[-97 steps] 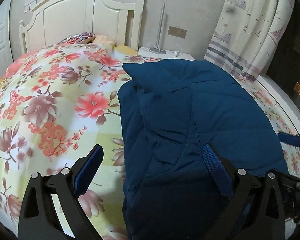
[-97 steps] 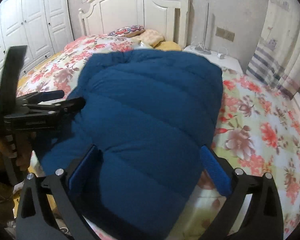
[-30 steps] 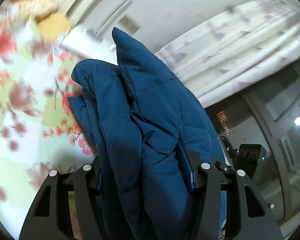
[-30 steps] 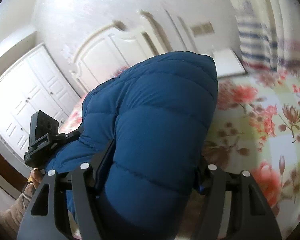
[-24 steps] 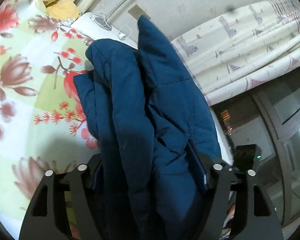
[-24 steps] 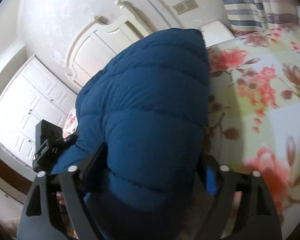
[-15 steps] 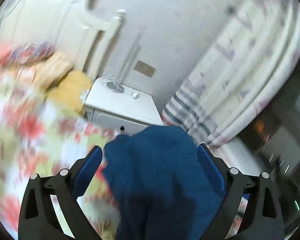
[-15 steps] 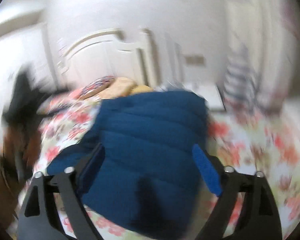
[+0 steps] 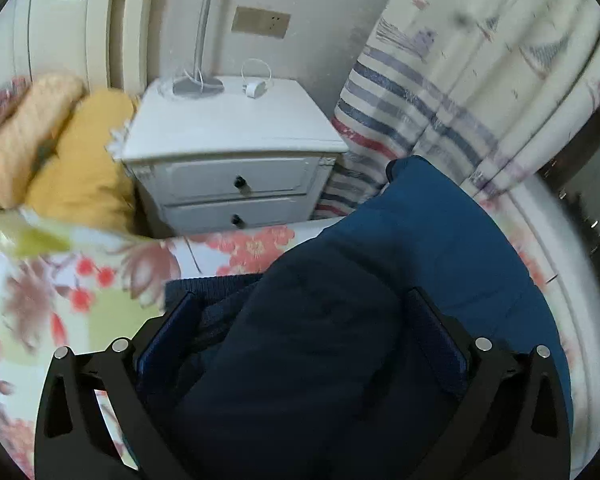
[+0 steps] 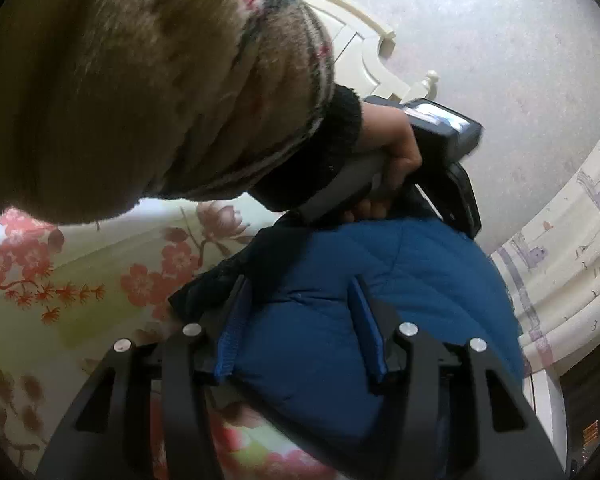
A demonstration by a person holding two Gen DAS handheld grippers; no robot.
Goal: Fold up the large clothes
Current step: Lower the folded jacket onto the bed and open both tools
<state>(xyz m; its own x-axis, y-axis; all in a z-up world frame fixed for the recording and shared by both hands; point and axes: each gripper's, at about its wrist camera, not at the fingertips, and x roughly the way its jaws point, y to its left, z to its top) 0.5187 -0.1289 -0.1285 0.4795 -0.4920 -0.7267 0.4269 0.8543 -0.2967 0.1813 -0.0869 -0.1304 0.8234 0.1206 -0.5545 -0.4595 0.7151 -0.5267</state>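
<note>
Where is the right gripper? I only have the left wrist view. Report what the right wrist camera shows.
Observer: The right gripper straddles a fold of the blue quilted puffer jacket. Its fingers have just been closing, and the fabric fills the gap between them.
Operator: Tell me what is above that fold.
Observer: A hand in a fuzzy brown sleeve holds the left gripper by its handle, right over the jacket's far edge.
Operator: Now the jacket's side towards the picture's left.
Observer: A black edge of the jacket sticks out onto the floral bedcover.
</note>
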